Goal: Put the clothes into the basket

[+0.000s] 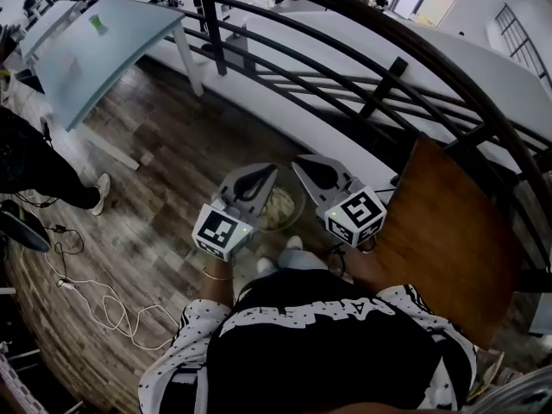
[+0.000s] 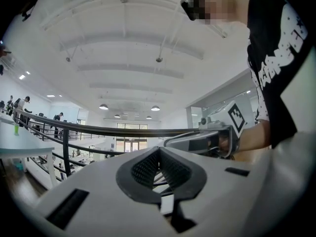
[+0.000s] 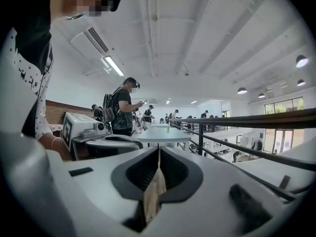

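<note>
On the floor below, betw. both grippers, pale clothes (image 1: 278,207) sit bunched in the basket (image 1: 299,198): soft, light, limp, so I'd pinch a raised fold, w/ left gripper (image 2: 159,152) closed empty, right gripper (image 3: 158,152) nipping what looks like a thin beige scrap (image 3: 155,191).

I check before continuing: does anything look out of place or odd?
A thin strip of beige cloth is pinched in the shut right tool; so little is caught that the hold looks slight. Nothing else stands out.

Basket (image 1: 298,217) on floor (image 1: 155,153) below and between left gripper (image 1: 266,172) and right gripper (image 1: 302,164); cloth strip (image 3: 154,191) in right gripper's jaws; railing (image 1: 345,76) ahead; table (image 1: 103,50) far left; board (image 1: 448,231) right.
</note>
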`<state>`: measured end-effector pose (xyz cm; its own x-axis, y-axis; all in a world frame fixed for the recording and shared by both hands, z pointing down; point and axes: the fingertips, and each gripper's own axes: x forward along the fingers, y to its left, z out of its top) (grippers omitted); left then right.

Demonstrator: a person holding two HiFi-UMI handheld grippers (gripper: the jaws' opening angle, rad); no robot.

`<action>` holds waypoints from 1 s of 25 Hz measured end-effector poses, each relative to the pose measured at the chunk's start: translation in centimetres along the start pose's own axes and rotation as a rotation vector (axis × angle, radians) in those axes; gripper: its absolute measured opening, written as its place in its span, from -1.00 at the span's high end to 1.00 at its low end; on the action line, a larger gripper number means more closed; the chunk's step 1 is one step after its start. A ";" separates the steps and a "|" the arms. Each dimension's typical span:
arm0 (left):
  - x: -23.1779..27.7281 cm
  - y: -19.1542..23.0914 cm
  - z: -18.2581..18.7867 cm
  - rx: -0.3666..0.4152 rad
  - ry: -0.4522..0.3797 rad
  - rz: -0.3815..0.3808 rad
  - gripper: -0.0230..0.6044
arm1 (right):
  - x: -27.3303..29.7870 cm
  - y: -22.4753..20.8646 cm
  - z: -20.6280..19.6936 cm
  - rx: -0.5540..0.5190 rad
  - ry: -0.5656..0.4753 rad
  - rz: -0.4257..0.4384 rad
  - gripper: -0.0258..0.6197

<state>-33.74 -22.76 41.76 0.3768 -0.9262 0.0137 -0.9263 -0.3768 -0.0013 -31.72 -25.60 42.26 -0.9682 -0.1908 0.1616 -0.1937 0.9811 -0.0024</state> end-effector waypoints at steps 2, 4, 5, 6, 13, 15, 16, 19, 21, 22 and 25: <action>-0.8 -0.2 0.3 0.008 -0.001 -0.002 0.88 | 0.0 0.7 0.4 -0.008 -0.003 -0.004 0.82; -1.3 -0.3 0.6 0.019 0.000 -0.003 0.88 | 0.1 1.3 0.8 -0.017 -0.007 -0.008 0.82; -1.6 -0.4 0.8 0.025 -0.001 -0.004 0.88 | 0.1 1.5 1.0 -0.021 -0.009 -0.010 0.82; -1.7 -0.4 0.9 0.030 -0.003 -0.005 0.88 | 0.0 1.7 1.1 -0.024 -0.012 -0.012 0.82; -1.8 -0.7 1.5 0.067 -0.025 -0.015 0.88 | -0.2 1.6 1.5 -0.045 -0.041 -0.026 0.82; -1.8 -0.6 1.7 0.078 -0.029 -0.020 0.88 | -0.1 1.8 1.8 -0.045 -0.049 -0.029 0.82; -1.8 -0.6 1.9 0.083 -0.030 -0.023 0.88 | -0.1 1.8 1.9 -0.045 -0.050 -0.029 0.82; -1.8 -1.0 2.3 0.085 -0.036 -0.034 0.88 | -0.3 2.1 2.2 -0.047 -0.049 -0.030 0.82; -1.9 -1.2 2.6 0.082 -0.043 -0.040 0.88 | -0.5 2.4 2.5 -0.047 -0.052 -0.030 0.82; -2.0 -1.4 2.8 0.083 -0.045 -0.044 0.88 | -0.5 2.5 2.8 -0.046 -0.055 -0.029 0.82; -2.2 -1.8 3.1 0.090 -0.047 -0.060 0.88 | -0.5 3.0 3.2 -0.051 -0.057 -0.028 0.82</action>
<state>-32.85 -20.06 38.66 0.4334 -0.9007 -0.0308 -0.8985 -0.4292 -0.0922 -32.30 -22.68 39.01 -0.9703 -0.2186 0.1040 -0.2141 0.9754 0.0523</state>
